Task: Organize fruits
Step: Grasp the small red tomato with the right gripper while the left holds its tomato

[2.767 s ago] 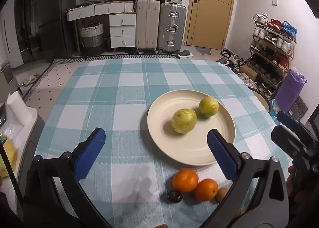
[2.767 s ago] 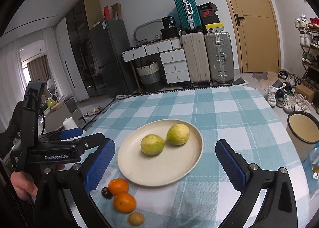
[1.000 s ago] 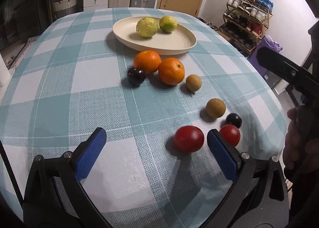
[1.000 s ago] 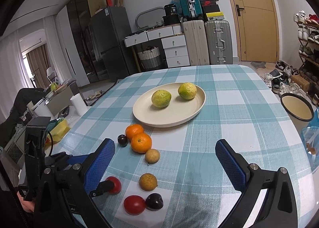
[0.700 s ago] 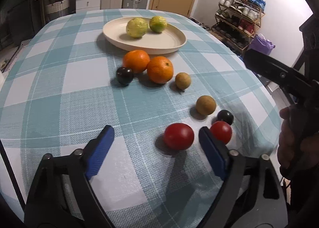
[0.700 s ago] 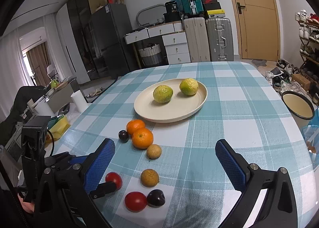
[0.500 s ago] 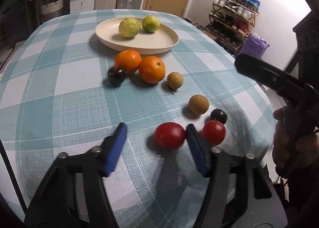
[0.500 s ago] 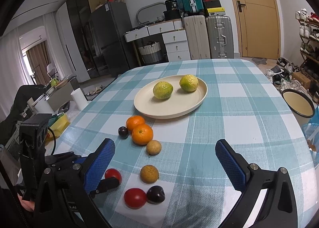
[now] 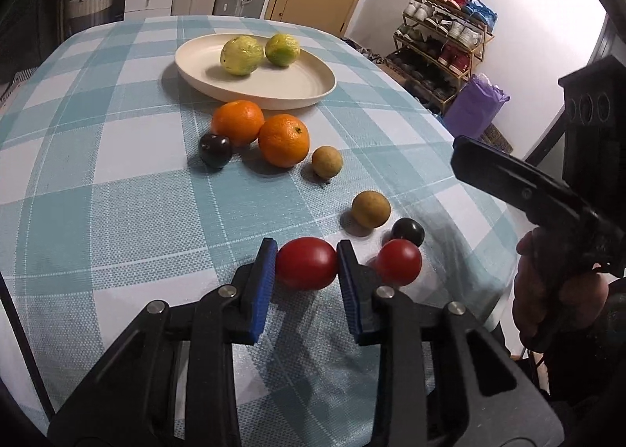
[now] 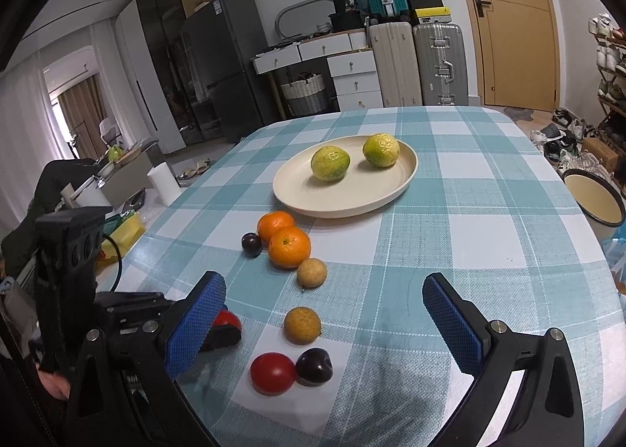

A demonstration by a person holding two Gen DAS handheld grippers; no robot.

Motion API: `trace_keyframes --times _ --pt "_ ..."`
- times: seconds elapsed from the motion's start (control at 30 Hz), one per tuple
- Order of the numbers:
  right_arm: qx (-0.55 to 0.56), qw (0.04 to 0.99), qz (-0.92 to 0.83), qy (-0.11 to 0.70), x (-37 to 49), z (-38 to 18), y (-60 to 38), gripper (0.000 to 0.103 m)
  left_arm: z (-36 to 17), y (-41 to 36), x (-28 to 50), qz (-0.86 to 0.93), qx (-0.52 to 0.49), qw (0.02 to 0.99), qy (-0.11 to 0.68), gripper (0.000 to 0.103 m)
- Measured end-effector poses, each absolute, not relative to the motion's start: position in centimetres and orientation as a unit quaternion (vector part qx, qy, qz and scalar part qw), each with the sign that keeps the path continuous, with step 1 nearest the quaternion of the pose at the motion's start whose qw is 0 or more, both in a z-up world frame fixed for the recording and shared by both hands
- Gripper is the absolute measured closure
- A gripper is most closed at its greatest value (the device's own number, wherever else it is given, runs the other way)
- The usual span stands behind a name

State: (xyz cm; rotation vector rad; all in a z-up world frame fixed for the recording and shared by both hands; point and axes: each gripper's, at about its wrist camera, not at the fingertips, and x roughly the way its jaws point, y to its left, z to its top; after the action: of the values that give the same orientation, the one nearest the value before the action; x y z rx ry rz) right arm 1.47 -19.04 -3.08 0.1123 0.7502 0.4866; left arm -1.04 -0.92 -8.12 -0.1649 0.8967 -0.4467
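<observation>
Left gripper (image 9: 306, 266) just closed in, blue pads touching both sides of a red tomato (image 9: 306, 263) resting on the checked bench (image 9: 117, 212), well short of the cream plate (image 9: 274, 87). Right gripper (image 10: 324, 323) spread wide, holding nothing, hanging above the cloth. On the plate, two green-yellow citrus fruits (image 9: 241, 54). Just before the plate, two oranges (image 9: 283, 139) touching, a dark plum (image 9: 214, 149) beside them. Farther from the plate, two brown round fruits (image 9: 370, 209), then a second tomato (image 9: 399, 262) and another plum (image 9: 408, 231).
</observation>
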Motion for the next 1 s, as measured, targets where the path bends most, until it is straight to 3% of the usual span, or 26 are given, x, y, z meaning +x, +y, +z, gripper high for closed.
trace_keyframes --times 1.0 --pt "0.053 0.867 0.306 0.39 -3.0 -5.8 -17.0 0.003 -8.4 0.8 -1.8 -0.201 -0.106 0.874 0.43 0.075"
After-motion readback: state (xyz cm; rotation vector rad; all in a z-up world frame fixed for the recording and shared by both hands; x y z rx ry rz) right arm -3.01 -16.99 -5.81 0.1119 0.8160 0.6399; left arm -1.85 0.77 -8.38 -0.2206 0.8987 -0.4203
